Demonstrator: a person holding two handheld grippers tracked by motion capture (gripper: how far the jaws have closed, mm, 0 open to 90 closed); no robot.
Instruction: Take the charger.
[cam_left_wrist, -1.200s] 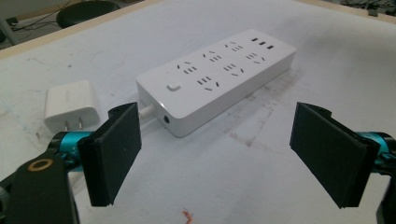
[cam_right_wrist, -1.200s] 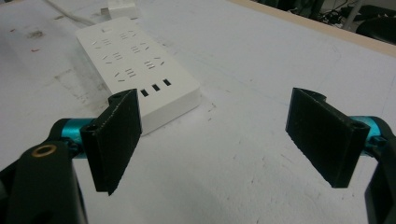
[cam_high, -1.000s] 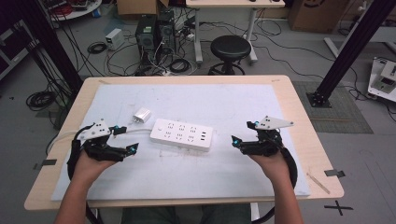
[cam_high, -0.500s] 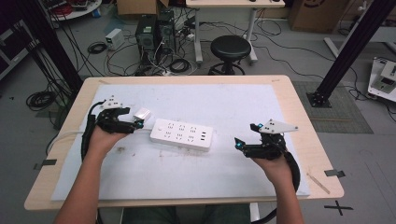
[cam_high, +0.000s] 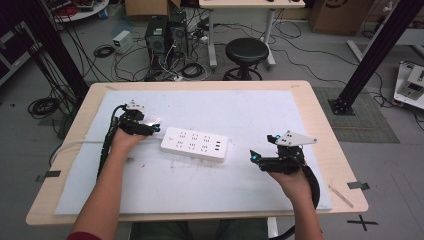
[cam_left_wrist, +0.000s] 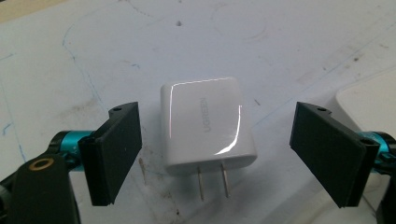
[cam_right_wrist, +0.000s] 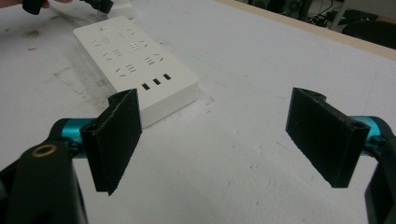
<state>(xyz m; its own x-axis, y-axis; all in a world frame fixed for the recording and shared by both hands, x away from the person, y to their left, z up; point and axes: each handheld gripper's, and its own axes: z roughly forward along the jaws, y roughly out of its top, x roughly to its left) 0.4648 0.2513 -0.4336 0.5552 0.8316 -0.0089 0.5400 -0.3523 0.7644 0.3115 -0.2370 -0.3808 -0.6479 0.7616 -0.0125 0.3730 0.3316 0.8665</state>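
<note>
Left gripper (cam_left_wrist: 215, 154) has moved up from the near table edge onto the glossy white square wall charger (cam_left_wrist: 207, 125). Jaws are spread wide, one on each side of it, touching neither; its two prongs point back at the gripper. Probably the pre-grasp for plugging in.

White rectangular plastic power strip (cam_high: 194, 143) hasn't moved; it sits just right of the left gripper.

Right gripper (cam_right_wrist: 219, 140) has drifted slightly toward the person, jaws apart and empty, strip ahead-left of it.

High view looks down and forward over the table (cam_high: 320, 125); each gripper view looks low along its jaws, sharing the strip (cam_high: 194, 144) (cam_right_wrist: 135, 60).
</note>
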